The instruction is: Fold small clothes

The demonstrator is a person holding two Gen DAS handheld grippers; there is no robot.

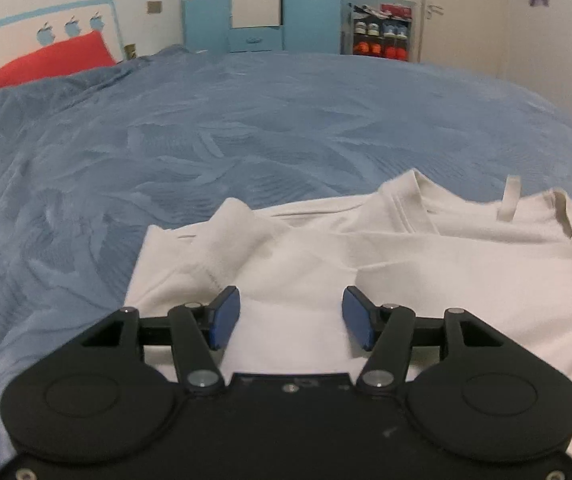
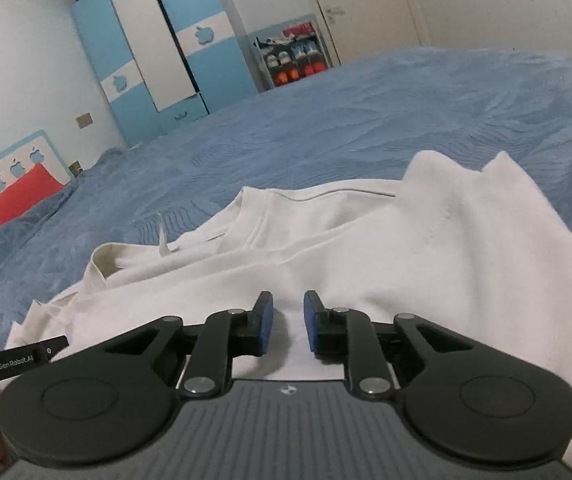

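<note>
A white T-shirt (image 1: pixel 366 248) lies rumpled on the blue bedspread (image 1: pixel 246 128), collar and a neck tag toward the far side. My left gripper (image 1: pixel 291 316) is open, its blue pads wide apart just above the shirt's near left part. The same shirt shows in the right wrist view (image 2: pixel 406 240), with one sleeve folded over the body. My right gripper (image 2: pixel 288 326) is open with a narrow gap between the pads, low over the shirt's near edge. Neither gripper holds cloth. The left gripper's side (image 2: pixel 18 360) shows at the left edge of the right wrist view.
The bedspread (image 2: pixel 326 120) spreads wide beyond the shirt. A red pillow (image 1: pixel 50 62) lies at the headboard on the far left. A blue and white wardrobe (image 1: pixel 254 4) and a shoe rack (image 1: pixel 380 32) stand past the bed's far edge.
</note>
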